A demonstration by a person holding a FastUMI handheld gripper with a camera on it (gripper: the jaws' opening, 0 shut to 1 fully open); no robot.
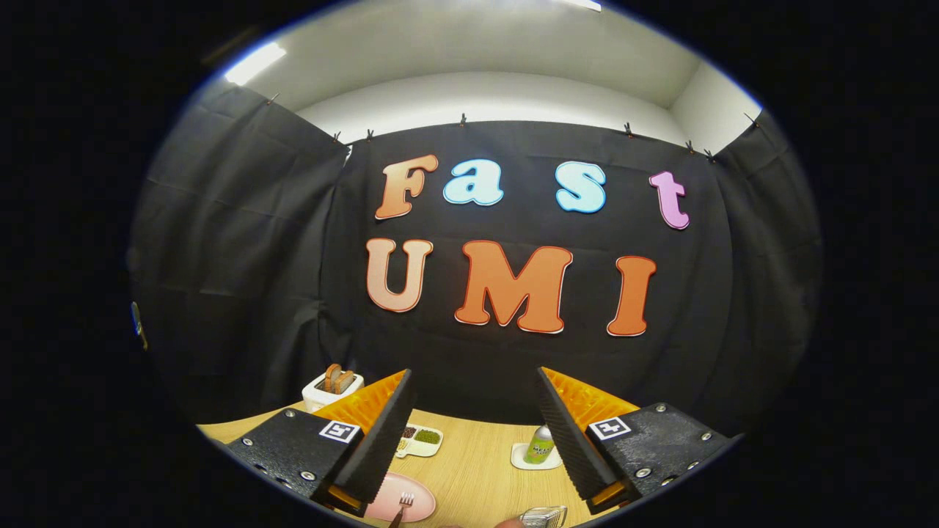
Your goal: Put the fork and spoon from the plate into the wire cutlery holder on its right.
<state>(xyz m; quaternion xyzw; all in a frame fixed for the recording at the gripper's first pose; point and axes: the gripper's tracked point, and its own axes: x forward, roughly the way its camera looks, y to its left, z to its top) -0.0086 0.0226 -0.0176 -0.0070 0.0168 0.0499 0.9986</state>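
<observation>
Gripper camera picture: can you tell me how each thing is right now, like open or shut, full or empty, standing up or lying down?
Gripper: open, fingers wide apart, holding nothing.
Fork: lying on the plate, tines up toward the fingers.
Plate: flat on the table, holding the fork.
Cutlery holder: upright beside the plate; contents cannot be seen.
Bottle: standing upright on a coaster.
Divided dish: compartments filled.

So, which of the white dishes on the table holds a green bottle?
The small white dish beside the right finger of the open gripper: the green bottle stands on it. The divided dish holds dry foods.
</observation>
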